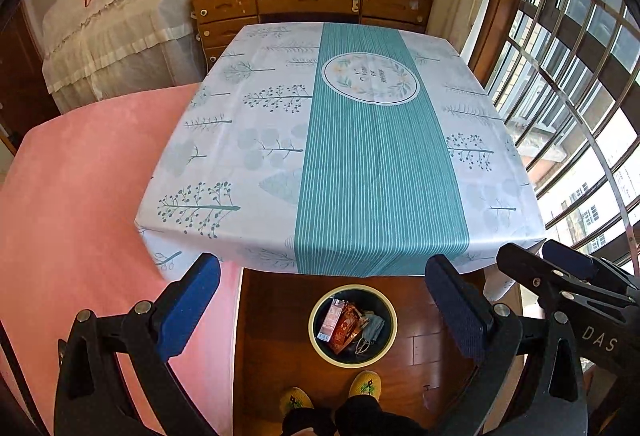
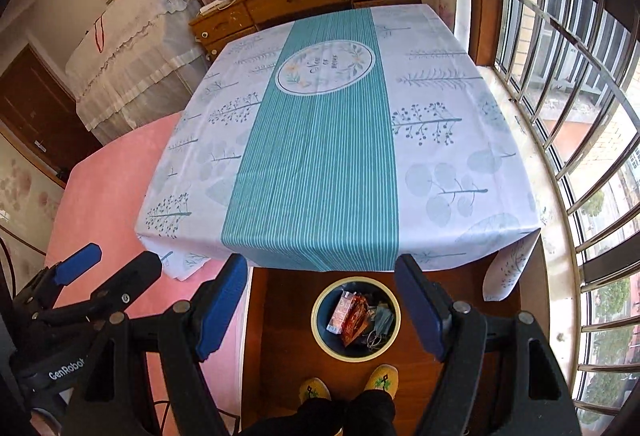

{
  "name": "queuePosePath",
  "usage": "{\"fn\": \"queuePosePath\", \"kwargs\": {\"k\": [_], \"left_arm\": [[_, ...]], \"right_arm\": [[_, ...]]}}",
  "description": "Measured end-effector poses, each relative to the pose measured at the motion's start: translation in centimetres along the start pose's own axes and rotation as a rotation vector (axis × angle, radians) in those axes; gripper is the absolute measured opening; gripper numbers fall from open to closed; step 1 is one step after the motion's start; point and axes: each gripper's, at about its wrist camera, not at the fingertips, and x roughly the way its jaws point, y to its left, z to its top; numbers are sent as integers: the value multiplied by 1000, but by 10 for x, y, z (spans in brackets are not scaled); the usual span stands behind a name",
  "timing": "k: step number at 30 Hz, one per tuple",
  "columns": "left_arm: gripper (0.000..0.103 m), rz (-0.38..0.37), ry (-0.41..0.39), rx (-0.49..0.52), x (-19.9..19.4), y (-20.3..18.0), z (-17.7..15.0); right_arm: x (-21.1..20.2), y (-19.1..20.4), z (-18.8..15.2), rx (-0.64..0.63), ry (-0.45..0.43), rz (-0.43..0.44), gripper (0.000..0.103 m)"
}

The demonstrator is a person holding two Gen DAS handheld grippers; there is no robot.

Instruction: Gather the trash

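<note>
Trash bin (image 1: 353, 325) on the wooden floor (image 1: 276, 336) just in front of the desk (image 1: 344, 140), holding a carton (image 1: 330, 320), a red foil wrapper (image 1: 347, 327) and a grey face mask (image 1: 372, 325). Yellow slippers (image 1: 364, 385) near the bin's close rim. Left claw (image 1: 324, 310) gaping wide above the bin, gripping nothing. Right claw (image 2: 322, 310) likewise spread wide and empty, beside the left. Teal-striped tablecloth (image 2: 320, 156) draped over the desk. Pink bed (image 1: 80, 196) to the left, barred window (image 2: 580, 116) to the right.
</note>
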Motion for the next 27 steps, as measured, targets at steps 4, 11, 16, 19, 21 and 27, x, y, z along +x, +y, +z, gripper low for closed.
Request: {"fn": "queuePosePath", "kwargs": {"k": [4,11,16,19,21,27], "left_arm": [[102,3,-3,-10,0,1,3],[102,0,-2,-16,2,1,5],[102,1,-3,-17,2,1,5],[102,3,-10,-19,4,-1,6],[102,3,-10,-20,4,-3,7],[102,2,-15,-19,3,-3,7]], "right_arm": [[-4,3,4,-17,-29,-12,77],[-6,3,4,-18,-33,-17,77],[-11,2,7,-25,-46,-26,77],[-15,3,8,-39,-60,-30,77],[-16,4,9,-46,-65,-31,77],[-18,3,10,-55,-74,-29,77]]}}
